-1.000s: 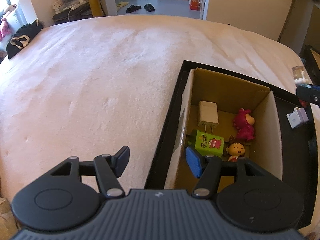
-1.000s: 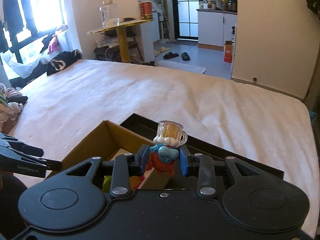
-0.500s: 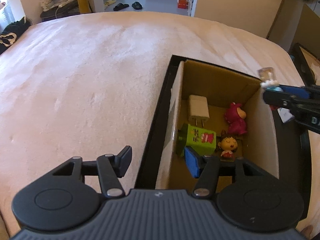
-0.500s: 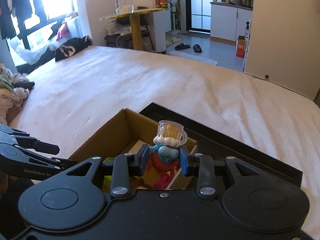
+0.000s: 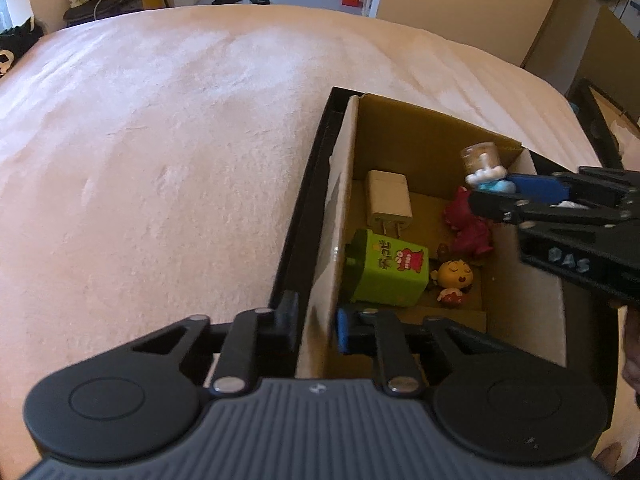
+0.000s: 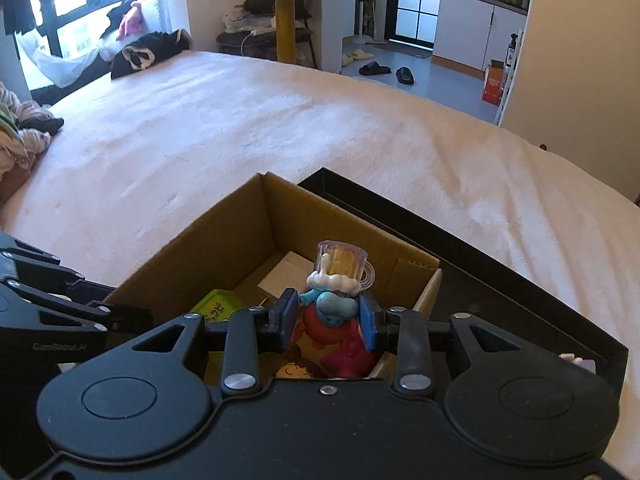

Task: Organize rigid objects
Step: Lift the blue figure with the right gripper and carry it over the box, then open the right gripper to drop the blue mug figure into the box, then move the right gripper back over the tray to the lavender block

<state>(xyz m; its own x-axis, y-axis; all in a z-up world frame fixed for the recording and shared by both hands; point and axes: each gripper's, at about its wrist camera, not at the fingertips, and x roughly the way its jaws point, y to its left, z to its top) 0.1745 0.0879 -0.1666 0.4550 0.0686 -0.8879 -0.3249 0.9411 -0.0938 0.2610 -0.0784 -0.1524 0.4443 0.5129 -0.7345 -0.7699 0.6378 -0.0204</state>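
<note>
My right gripper (image 6: 328, 320) is shut on a blue smurf figurine with a clear beer mug (image 6: 334, 300) and holds it above the open cardboard box (image 6: 256, 216). It also shows in the left wrist view (image 5: 486, 178), over the box's right side. Inside the box lie a white charger (image 5: 390, 202), a green toy bin (image 5: 386, 274), a red plush figure (image 5: 468, 228) and a small doll (image 5: 454, 278). My left gripper (image 5: 316, 326) straddles the box's left wall (image 5: 340, 200), one finger on each side, closed against it.
The box sits in a black tray (image 5: 304, 208) on a pale bed cover (image 5: 160, 140). A small pale item (image 6: 576, 360) lies in the tray at the right. Clothes (image 6: 144, 50) lie at the bed's far left edge.
My right gripper has carried the smurf figurine from over the tray to above the box. My left gripper has closed on the box's left wall.
</note>
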